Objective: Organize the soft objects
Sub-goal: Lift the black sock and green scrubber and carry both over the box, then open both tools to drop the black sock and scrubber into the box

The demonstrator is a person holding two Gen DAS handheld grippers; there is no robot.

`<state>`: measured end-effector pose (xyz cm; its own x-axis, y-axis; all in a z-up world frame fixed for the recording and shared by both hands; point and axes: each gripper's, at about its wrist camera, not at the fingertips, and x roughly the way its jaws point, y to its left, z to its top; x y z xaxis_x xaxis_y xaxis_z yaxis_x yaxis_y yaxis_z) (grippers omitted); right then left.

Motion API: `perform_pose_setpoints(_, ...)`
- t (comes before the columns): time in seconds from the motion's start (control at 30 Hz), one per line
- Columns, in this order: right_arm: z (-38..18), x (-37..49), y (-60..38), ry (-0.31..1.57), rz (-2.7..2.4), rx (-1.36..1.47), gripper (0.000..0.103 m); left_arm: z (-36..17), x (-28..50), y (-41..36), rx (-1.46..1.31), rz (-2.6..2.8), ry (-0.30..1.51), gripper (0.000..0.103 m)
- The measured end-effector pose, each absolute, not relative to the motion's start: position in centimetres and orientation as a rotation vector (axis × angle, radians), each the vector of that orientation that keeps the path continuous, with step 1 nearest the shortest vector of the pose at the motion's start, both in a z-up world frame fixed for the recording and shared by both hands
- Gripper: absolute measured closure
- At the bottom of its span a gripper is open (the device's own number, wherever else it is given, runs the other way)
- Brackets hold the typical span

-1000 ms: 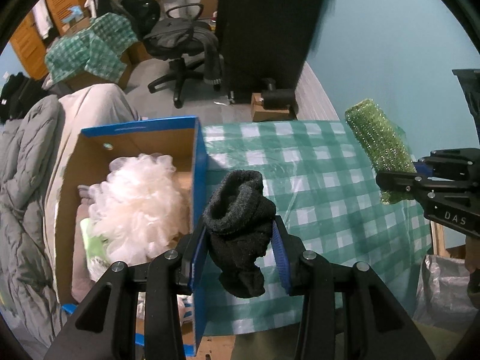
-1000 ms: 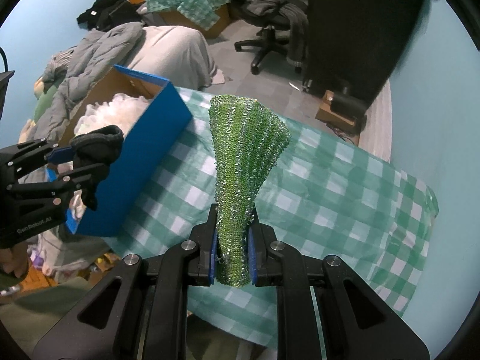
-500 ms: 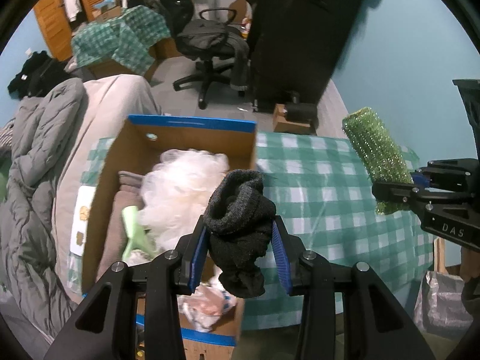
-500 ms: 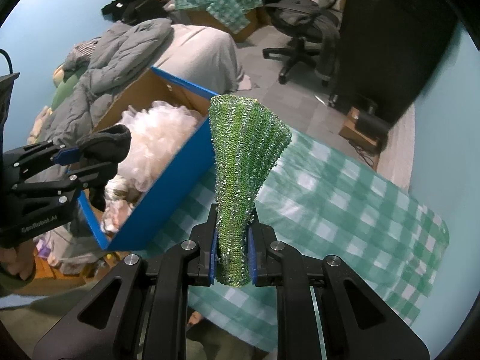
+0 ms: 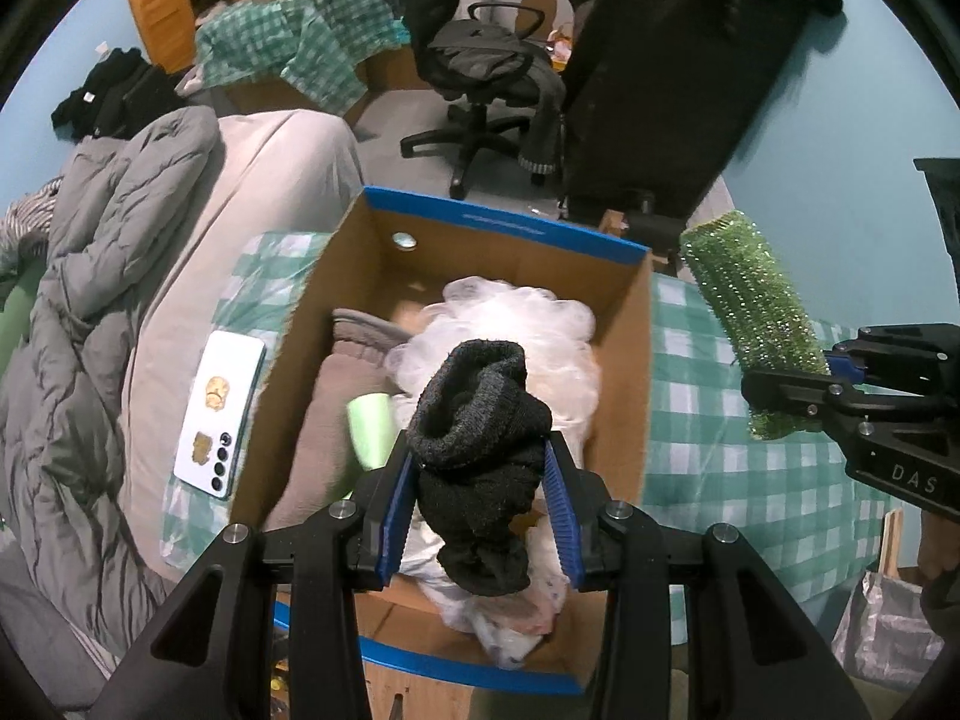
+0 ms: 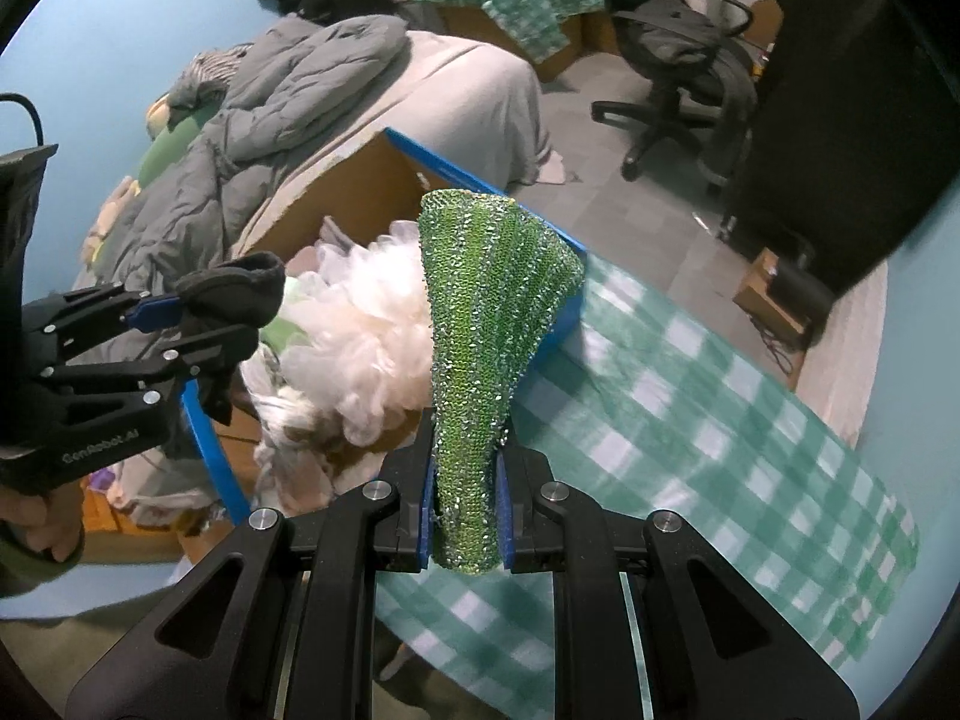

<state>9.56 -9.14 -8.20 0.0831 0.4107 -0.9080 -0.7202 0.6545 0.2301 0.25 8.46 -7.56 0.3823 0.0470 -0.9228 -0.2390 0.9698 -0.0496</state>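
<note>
My left gripper (image 5: pixel 479 495) is shut on a dark grey sock (image 5: pixel 480 450) and holds it above the open cardboard box (image 5: pixel 504 228) with blue rims. The box holds a white mesh pouf (image 5: pixel 540 324), a brown cloth (image 5: pixel 336 396) and a light green item (image 5: pixel 369 420). My right gripper (image 6: pixel 465 516) is shut on a sparkly green scrubber cloth (image 6: pixel 486 324), held over the box's right edge and the checked table. The right gripper also shows in the left wrist view (image 5: pixel 804 378), and the left gripper in the right wrist view (image 6: pixel 180 324).
The box stands on a table with a green-and-white checked cloth (image 5: pixel 750 462). A white phone (image 5: pixel 219 414) lies left of the box. A bed with a grey duvet (image 5: pixel 90 312) is to the left. An office chair (image 5: pixel 486 84) and a black cabinet (image 5: pixel 660 78) stand behind.
Both grippers moved left, from over the checked table to over the box. The sock now hangs above the box's contents; the green cloth is nearer the box's right rim.
</note>
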Motion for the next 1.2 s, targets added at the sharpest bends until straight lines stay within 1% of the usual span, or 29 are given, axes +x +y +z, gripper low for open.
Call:
perform_pose_setpoints(0.57,-11.2,10.3,-0.6,1.302,0.895,-0.330,0.089,-11.0,0.8,13.3,-0.213,0.204,1.222,0.062)
perform_pose_setpoints(0.6,-11.3,10.2,-0.2,1.306,0.895,-0.335,0.088,-11.1,0.9,13.4,-0.218,0.204,1.227,0.062)
perform_pose_setpoints(0.7,-11.4,10.3,0.6,1.314,0.891,-0.350,0.082,-11.4,1.0,13.9,-0.225,0.204,1.238,0.062)
perform_pose_setpoints(0.77,-11.3,10.3,0.8,1.314,0.895,-0.352,0.071,-11.4,1.0,13.9,-0.224,0.203,1.237,0.058)
perform_pose_setpoints(0.8,-11.2,10.3,0.8,1.313,0.892,-0.350,0.060,-11.4,1.0,14.0,-0.223,0.201,1.233,0.057)
perform_pose_setpoints(0.83,-11.1,10.3,0.7,1.307,0.888,-0.350,0.056,-11.3,1.0,14.1,-0.222,0.200,1.228,0.053)
perform_pose_setpoints(0.87,-11.0,10.2,0.7,1.301,0.882,-0.353,0.056,-11.2,0.9,14.1,-0.220,0.201,1.225,0.046)
perform_pose_setpoints(0.93,-10.8,10.2,0.5,1.292,0.869,-0.357,0.055,-10.8,0.8,14.2,-0.214,0.207,1.214,0.040)
perform_pose_setpoints(1.0,-10.5,10.2,0.3,1.288,0.861,-0.352,0.053,-10.3,0.6,14.1,-0.209,0.203,1.199,0.040)
perform_pose_setpoints(1.07,-10.1,10.2,-0.2,1.286,0.853,-0.342,0.052,-9.6,0.4,13.9,-0.203,0.203,1.187,0.032)
perform_pose_setpoints(1.2,-9.3,9.9,-1.3,1.279,0.839,-0.314,0.052,-8.6,-0.1,13.5,-0.193,0.208,1.157,0.027)
